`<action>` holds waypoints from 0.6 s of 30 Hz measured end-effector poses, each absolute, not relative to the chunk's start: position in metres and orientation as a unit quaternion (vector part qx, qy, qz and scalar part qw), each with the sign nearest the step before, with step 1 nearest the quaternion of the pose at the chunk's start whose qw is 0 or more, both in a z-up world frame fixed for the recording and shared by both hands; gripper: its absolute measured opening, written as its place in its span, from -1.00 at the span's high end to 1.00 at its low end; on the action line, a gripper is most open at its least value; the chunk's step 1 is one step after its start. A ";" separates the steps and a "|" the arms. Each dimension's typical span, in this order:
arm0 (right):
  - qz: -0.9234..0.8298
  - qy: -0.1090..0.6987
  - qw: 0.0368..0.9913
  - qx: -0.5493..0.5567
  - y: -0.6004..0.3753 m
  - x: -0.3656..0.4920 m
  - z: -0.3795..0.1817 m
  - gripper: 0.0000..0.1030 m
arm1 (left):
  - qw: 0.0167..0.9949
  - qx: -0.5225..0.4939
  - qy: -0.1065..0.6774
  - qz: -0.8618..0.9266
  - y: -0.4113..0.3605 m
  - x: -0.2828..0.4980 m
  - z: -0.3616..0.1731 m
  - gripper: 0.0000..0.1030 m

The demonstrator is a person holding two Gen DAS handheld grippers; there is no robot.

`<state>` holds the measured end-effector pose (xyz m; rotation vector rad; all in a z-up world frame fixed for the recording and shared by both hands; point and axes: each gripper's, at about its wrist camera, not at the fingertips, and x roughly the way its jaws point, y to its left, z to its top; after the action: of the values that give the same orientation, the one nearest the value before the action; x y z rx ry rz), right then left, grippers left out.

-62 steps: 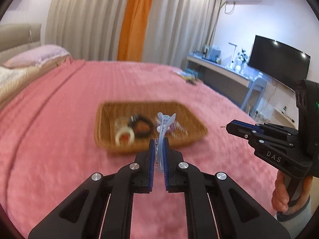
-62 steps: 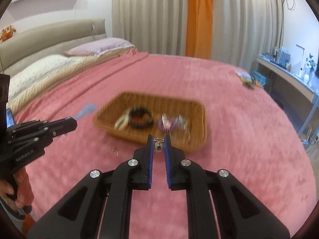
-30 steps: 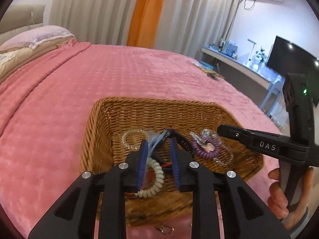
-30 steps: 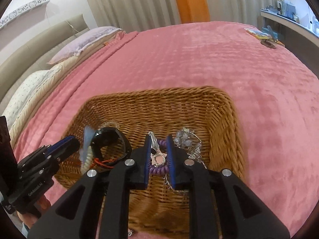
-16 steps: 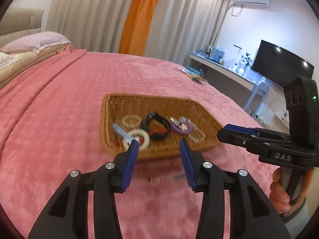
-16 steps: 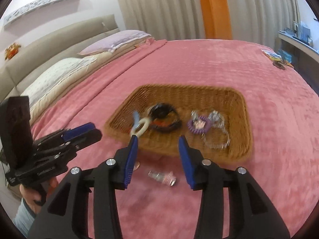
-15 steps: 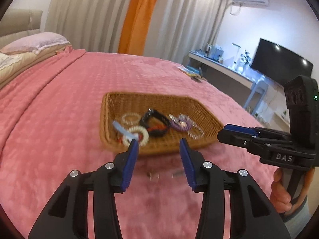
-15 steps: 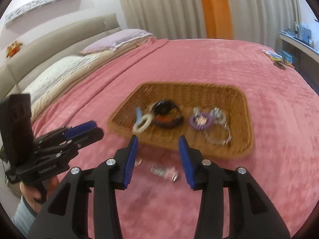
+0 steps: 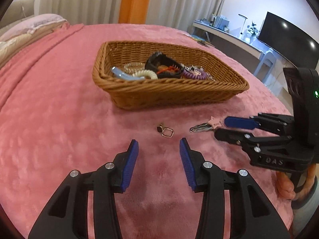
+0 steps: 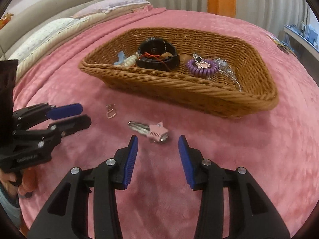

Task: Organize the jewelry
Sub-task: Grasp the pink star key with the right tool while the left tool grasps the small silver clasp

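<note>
Presently both grippers hover low over the pink bed cover, each with its fingers apart and nothing between them. Left gripper: jaws opened within the last second, now steady; a small gold clasp lies on the cover just beyond its tips. Right gripper: jaws likewise opened and now steady; a hair clip with a pink star lies on the cover just ahead of its tips, untouched. Farther off sits the wicker basket, holding a black watch, a purple coil tie, a white coil tie, a blue clip and clear beads.
</note>
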<state>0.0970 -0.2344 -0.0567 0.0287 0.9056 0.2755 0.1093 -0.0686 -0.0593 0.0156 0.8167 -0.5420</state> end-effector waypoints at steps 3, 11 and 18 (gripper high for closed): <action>0.131 0.433 0.892 0.010 -0.232 0.107 -0.058 0.24 | 0.878 0.004 0.402 -0.262 -0.068 0.112 -0.065 0.19; 0.159 0.434 0.886 -0.034 -0.214 0.100 -0.061 0.52 | 0.875 0.024 0.409 -0.258 -0.076 0.110 -0.066 0.23; 0.139 0.439 0.887 -0.026 -0.218 0.096 -0.061 0.60 | 0.874 0.052 0.416 -0.247 -0.090 0.122 -0.063 0.23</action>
<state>0.0961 -0.2181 -0.0613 -0.0545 0.9118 0.2897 0.1219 -0.0895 -0.0630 0.1083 0.8688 -0.5151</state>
